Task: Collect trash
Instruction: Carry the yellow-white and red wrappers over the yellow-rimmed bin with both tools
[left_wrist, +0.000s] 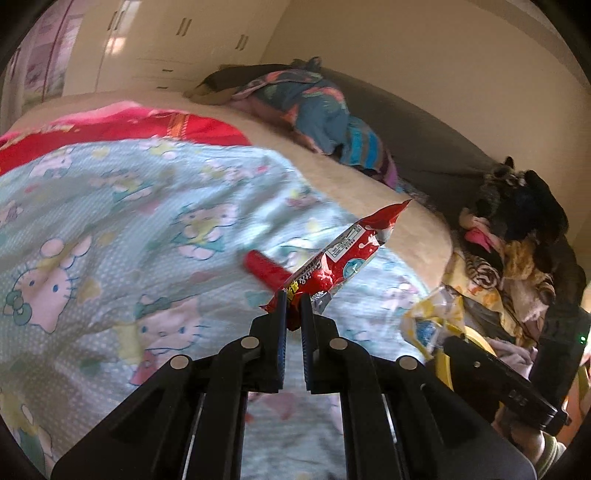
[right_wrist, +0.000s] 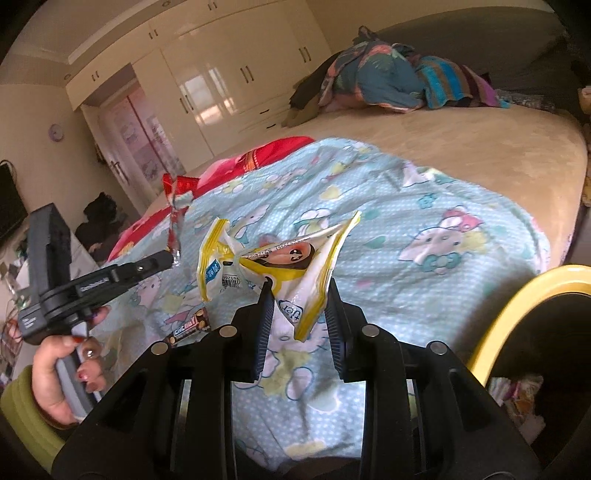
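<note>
Trash: red snack wrapper (left_wrist: 334, 267) pinched in the left tool (left_wrist: 293, 308), jaws closed on its lower end, held above the Hello Kitty blanket (left_wrist: 110, 229). Right tool (right_wrist: 297, 295) looks clamped on a yellow-white wrapper (right_wrist: 280, 266), though the jaws sit fairly wide. Yellow-rimmed bin (right_wrist: 506, 310) just right of it. Red packet (left_wrist: 264, 269) and chocolate bar wrapper (right_wrist: 190, 330) lie on the bed. Step: carrying. Next: move both over the bin, release.
</note>
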